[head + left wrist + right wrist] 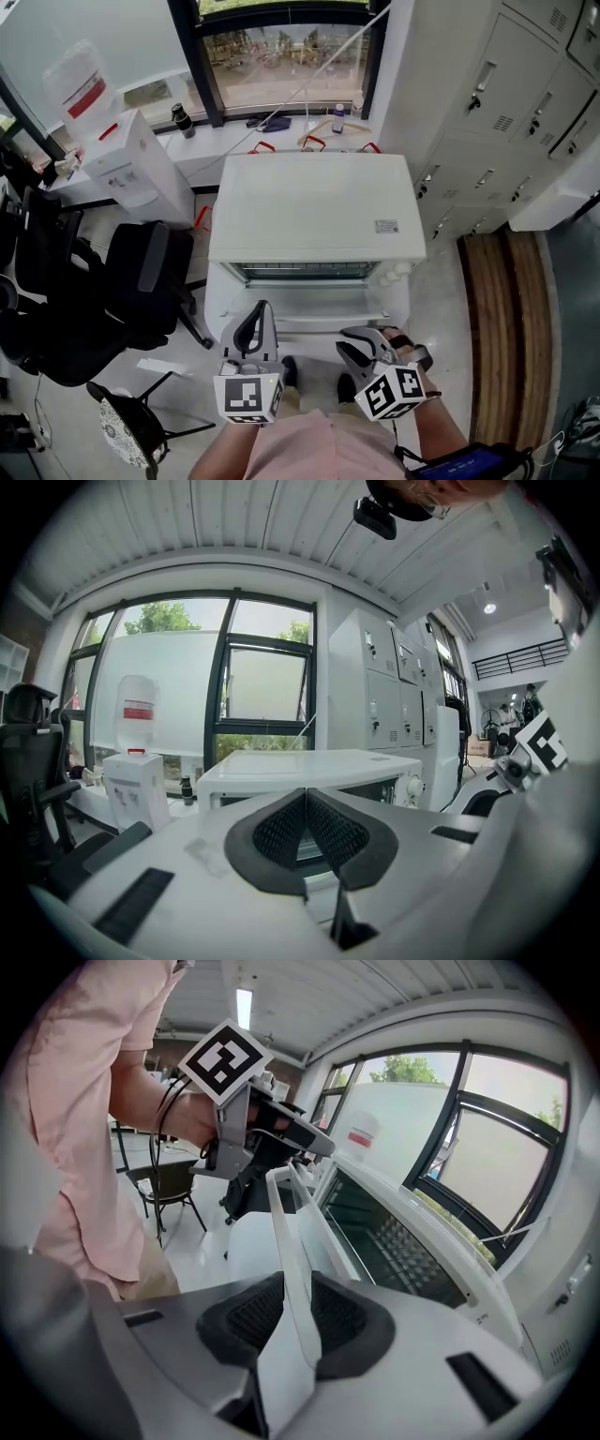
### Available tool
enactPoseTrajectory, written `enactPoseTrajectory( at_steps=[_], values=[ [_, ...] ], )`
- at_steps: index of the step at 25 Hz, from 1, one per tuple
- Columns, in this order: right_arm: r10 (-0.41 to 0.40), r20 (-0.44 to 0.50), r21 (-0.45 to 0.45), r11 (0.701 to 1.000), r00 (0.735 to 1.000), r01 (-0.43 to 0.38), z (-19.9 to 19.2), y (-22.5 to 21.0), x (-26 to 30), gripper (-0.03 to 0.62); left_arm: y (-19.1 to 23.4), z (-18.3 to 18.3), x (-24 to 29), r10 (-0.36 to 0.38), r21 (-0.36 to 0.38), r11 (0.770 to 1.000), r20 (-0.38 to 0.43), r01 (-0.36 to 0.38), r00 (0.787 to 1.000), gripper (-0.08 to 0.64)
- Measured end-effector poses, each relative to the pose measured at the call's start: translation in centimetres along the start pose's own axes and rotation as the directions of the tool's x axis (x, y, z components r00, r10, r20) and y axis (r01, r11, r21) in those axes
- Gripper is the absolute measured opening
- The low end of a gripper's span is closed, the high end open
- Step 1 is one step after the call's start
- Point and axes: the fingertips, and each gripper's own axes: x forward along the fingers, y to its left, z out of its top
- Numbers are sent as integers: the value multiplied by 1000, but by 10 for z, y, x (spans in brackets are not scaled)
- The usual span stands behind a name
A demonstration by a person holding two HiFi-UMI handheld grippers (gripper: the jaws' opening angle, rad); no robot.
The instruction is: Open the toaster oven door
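The white toaster oven (309,206) stands below the window, its flat top facing the head view. Its door (309,302) is swung out from the top edge, so a gap shows the wire rack (305,271) inside. The right gripper (286,1309) pinches the door's white handle (284,1227) near its right end, with both pads pressed on the bar. In the right gripper view the handle runs away along the door's free edge, and the glass pane (380,1237) leans out beside it.

The left gripper (306,801) holds nothing. Its pads are pressed together and it hovers just in front of the door's left part, apart from the handle.

A black office chair (141,272) crowds the oven's left side, with a water dispenser (131,169) behind it. To the right, a strip of bare floor separates the oven from a wooden bench (506,309) and the lockers (506,122).
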Motion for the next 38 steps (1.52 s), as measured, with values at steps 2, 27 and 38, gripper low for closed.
enactPoseTrajectory(
  at_steps=[2, 27, 38],
  values=[
    [7, -4, -1, 1000, 1000, -7, -2, 5, 0, 90, 0, -5, -2, 5, 0, 1000, -11, -5, 1000, 14],
    [62, -6, 64, 996, 998, -62, -22, 42, 6, 89, -2, -85, -18, 16, -15, 1000, -209, -19, 978, 12],
    [59, 233, 361, 922, 971, -142, 7, 22, -21, 90, -4, -86, -16, 8, 4, 1000, -214, -8, 977, 12]
  ],
)
